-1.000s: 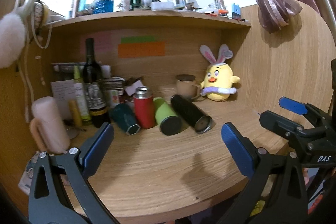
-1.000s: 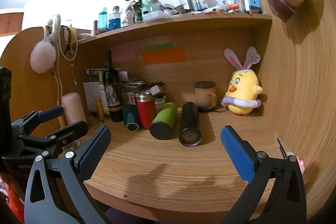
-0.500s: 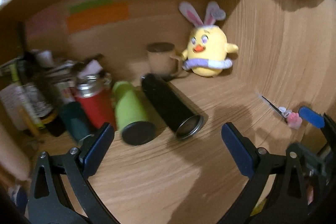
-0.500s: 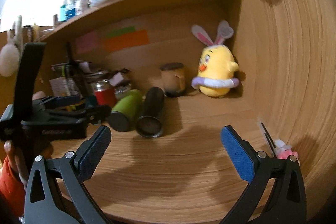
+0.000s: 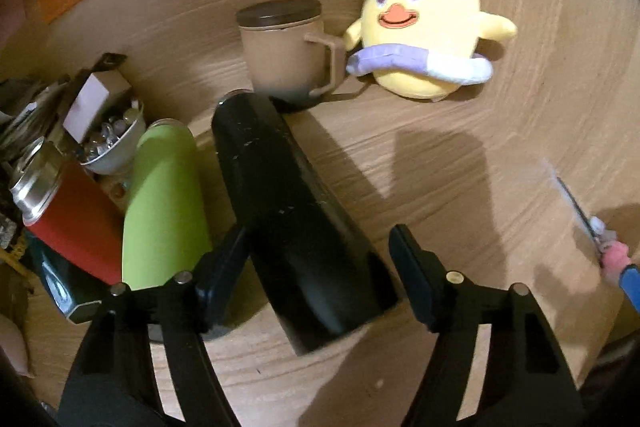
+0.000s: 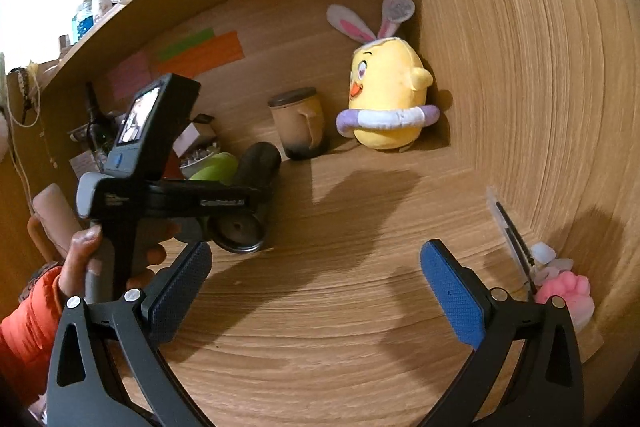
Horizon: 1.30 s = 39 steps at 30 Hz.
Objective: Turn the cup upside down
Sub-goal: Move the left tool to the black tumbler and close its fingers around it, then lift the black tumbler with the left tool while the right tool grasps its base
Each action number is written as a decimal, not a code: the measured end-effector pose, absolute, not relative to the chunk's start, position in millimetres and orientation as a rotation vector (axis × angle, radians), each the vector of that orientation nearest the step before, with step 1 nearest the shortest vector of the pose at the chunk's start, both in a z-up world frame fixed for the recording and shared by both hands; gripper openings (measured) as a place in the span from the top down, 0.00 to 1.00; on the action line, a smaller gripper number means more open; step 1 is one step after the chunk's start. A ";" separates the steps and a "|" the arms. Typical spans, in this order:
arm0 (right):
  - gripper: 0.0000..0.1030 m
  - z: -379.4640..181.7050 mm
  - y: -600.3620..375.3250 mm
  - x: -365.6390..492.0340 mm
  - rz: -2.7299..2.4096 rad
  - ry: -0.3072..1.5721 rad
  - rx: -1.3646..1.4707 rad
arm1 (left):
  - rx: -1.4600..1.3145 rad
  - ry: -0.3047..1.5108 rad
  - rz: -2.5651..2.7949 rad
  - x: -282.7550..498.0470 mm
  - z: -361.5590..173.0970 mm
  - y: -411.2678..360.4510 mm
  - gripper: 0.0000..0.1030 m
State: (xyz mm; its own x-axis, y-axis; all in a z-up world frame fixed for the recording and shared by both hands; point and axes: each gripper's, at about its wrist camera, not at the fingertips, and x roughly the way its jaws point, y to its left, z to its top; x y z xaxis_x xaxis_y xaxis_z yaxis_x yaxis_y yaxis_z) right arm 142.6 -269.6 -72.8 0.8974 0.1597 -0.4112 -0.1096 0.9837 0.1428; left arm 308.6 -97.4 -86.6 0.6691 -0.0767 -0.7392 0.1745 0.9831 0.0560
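My left claw (image 5: 320,259) is spread wide around the black cup (image 5: 288,211), which lies on its side on the wooden counter (image 5: 460,163) with its open mouth toward me. One finger sits on each side of the cup's body near the mouth end; the left finger looks pressed against or just beside the wall, while the right one stands apart from it with a gap of bare wood showing — so nothing is gripped. In the right wrist view I see the same cup (image 6: 250,195) partly hidden behind the left claw's housing, which a hand (image 6: 116,251) in an orange sleeve holds by its grip.

My right claw (image 6: 316,283) is also wide open, hanging over bare counter (image 6: 320,339) well to the right of the cup, with nothing between its blue pads.

Just beside the black cup, on its left, lies a green bottle (image 5: 164,203), also on its side, the two running roughly parallel. Left of that stands a red flask (image 5: 68,211) with a steel top, tilted in this lens, and a small white bowl (image 5: 116,147) of little shiny bits sits behind it. At the back stands a tan lidded mug (image 5: 288,55), upright, handle to the right, and next to it a yellow chick plush (image 5: 424,27) with rabbit ears leans by the side wall. Near the right edge lies a pen with a pink paw topper (image 6: 564,291).
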 end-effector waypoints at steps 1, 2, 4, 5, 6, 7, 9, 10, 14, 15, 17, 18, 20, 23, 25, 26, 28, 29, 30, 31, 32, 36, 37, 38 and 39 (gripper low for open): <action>0.00 -72.9 -271.0 143.8 0.142 0.446 0.118 | 0.128 0.822 -0.140 309.7 -87.3 -97.1 0.31; 0.00 -73.0 -272.2 144.8 0.142 0.447 0.124 | 0.129 0.819 -0.140 309.7 -87.3 -96.8 0.32; 0.00 -73.1 -273.4 146.5 0.143 0.452 0.133 | 0.129 0.811 -0.134 308.3 -86.8 -96.3 0.33; 0.00 -72.9 -274.1 147.2 0.144 0.455 0.139 | 0.128 0.806 -0.130 306.3 -86.1 -95.7 0.34; 0.00 -72.4 -274.5 147.9 0.147 0.457 0.144 | 0.128 0.806 -0.128 306.5 -85.2 -95.6 0.35; 0.00 -71.8 -274.3 147.7 0.148 0.458 0.146 | 0.130 0.804 -0.128 304.3 -84.6 -94.6 0.36; 0.00 -70.0 -272.8 145.5 0.146 0.456 0.142 | 0.137 0.797 -0.133 298.6 -84.0 -91.5 0.39; 0.00 -68.9 -272.0 144.1 0.145 0.454 0.139 | 0.141 0.795 -0.138 294.6 -83.6 -89.7 0.40; 0.00 -64.4 -267.8 139.1 0.149 0.450 0.130 | 0.151 0.786 -0.167 273.1 -81.9 -78.0 0.45; 0.00 -63.3 -265.9 137.2 0.150 0.448 0.127 | 0.152 0.784 -0.178 263.9 -81.4 -73.6 0.45; 0.00 -60.7 -261.4 133.2 0.158 0.445 0.123 | 0.157 0.777 -0.194 249.7 -81.2 -68.1 0.47; 0.00 -59.8 -259.2 131.4 0.162 0.443 0.121 | 0.161 0.772 -0.203 238.6 -81.2 -65.9 0.47; 0.00 -58.7 -253.4 126.8 0.168 0.440 0.110 | 0.170 0.764 -0.218 219.6 -81.1 -62.9 0.48; 0.00 -58.7 -244.6 118.1 0.178 0.438 0.093 | 0.173 0.760 -0.237 195.9 -80.9 -56.6 0.48; 0.00 -59.5 -238.9 113.0 0.186 0.431 0.076 | 0.171 0.755 -0.246 177.5 -81.0 -49.9 0.49; 0.00 -60.2 -235.5 110.1 0.188 0.430 0.071 | 0.170 0.753 -0.249 167.4 -81.0 -46.6 0.49; 0.00 -61.1 -229.8 105.0 0.196 0.430 0.066 | 0.166 0.747 -0.253 152.1 -80.8 -40.1 0.49; 0.00 -61.4 -226.3 102.0 0.198 0.428 0.062 | 0.162 0.744 -0.254 145.0 -80.8 -37.5 0.49; 0.00 -61.9 -222.8 98.8 0.199 0.427 0.056 | 0.156 0.739 -0.255 135.5 -80.8 -33.8 0.49; 0.00 -62.1 -219.9 96.2 0.200 0.425 0.051 | 0.152 0.735 -0.256 129.1 -80.9 -31.6 0.49; 0.00 -62.3 -216.3 92.9 0.202 0.424 0.046 | 0.147 0.732 -0.257 123.5 -81.0 -29.4 0.49; 0.00 -62.9 -202.9 82.3 0.209 0.422 0.032 | 0.120 0.727 -0.277 108.6 -80.3 -21.2 0.49; 0.00 -63.0 -200.3 80.3 0.211 0.422 0.030 | 0.105 0.730 -0.290 105.5 -79.6 -18.1 0.49; 0.00 -62.9 -196.6 77.7 0.213 0.421 0.028 | 0.089 0.733 -0.304 104.3 -78.5 -15.9 0.49; 0.00 -62.5 -193.4 76.0 0.215 0.420 0.026 | 0.061 0.728 -0.324 100.3 -75.0 -10.3 0.49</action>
